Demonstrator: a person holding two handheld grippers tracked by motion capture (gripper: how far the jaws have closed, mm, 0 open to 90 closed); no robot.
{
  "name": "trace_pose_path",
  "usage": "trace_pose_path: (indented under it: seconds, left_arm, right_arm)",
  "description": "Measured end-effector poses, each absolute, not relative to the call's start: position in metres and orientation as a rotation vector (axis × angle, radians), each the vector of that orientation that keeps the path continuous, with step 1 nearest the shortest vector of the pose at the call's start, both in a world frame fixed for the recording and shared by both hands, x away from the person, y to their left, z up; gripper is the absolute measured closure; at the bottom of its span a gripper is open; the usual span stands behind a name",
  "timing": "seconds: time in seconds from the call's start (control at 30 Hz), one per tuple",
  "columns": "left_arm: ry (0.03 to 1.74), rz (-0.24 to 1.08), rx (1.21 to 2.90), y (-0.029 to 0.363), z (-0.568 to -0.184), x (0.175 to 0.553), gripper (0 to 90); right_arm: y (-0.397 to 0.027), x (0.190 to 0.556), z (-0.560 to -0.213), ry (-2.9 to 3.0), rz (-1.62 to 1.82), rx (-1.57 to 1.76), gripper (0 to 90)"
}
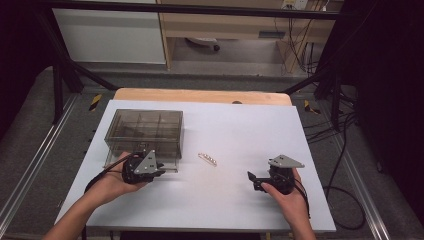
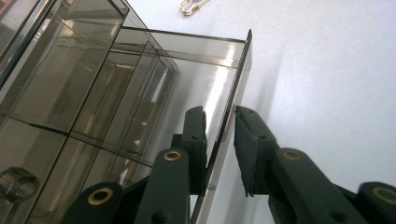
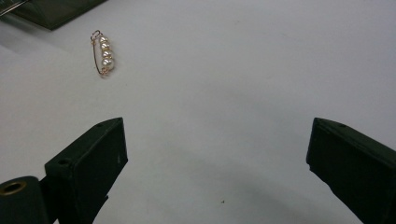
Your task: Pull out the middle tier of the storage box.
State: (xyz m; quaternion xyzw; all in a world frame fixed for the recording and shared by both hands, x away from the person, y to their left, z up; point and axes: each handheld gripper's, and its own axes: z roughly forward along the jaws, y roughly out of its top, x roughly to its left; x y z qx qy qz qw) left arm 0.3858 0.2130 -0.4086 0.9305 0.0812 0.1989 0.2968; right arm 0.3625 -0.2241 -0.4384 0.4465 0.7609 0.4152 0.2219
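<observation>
A smoky clear plastic organiser box (image 1: 145,129) with several compartments stands at the table's left. Its bottom drawer (image 2: 196,70) is pulled out a little toward me. My left gripper (image 1: 146,152) reaches the drawer's front panel (image 2: 236,77) from the near side. In the left gripper view that gripper (image 2: 219,112) has one jaw inside the panel and one outside, shut on it. A small gold pin with several pearls (image 1: 207,159) lies on the white table right of the box. My right gripper (image 1: 253,181) rests at the near right, pointing left toward the pearl pin (image 3: 103,52), jaws wide open and nothing between them (image 3: 215,126).
The white table top (image 1: 240,125) lies on a wooden board (image 1: 200,95). Black frame struts (image 1: 65,75) rise at the back corners, and cables (image 1: 345,190) trail on the floor to the right. A corner of the box (image 3: 51,11) shows in the right gripper view.
</observation>
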Motion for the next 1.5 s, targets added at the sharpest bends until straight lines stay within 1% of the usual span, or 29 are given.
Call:
trace_pose_path:
  seconds: [1.3, 1.37, 1.47, 1.5]
  left_arm:
    - [0.228, 0.532, 2.453, 0.2188, -0.4098, 0.3769, 74.9]
    - [0.242, 0.537, 2.444, 0.2194, -0.4103, 0.3765, 74.1]
    - [0.274, 0.547, 2.419, 0.2212, -0.4107, 0.3761, 68.5]
    - [0.278, 0.545, 2.415, 0.2217, -0.4105, 0.3760, 68.1]
  right_arm:
    - [-0.2230, 0.3628, -0.4389, 2.109, 1.144, 1.225, 5.7]
    - [-0.2231, 0.3628, -0.4389, 2.109, 1.144, 1.225, 5.7]
    - [-0.2232, 0.3629, -0.4389, 2.108, 1.145, 1.223, 5.7]
    - [-0.2232, 0.3629, -0.4389, 2.109, 1.145, 1.224, 5.6]
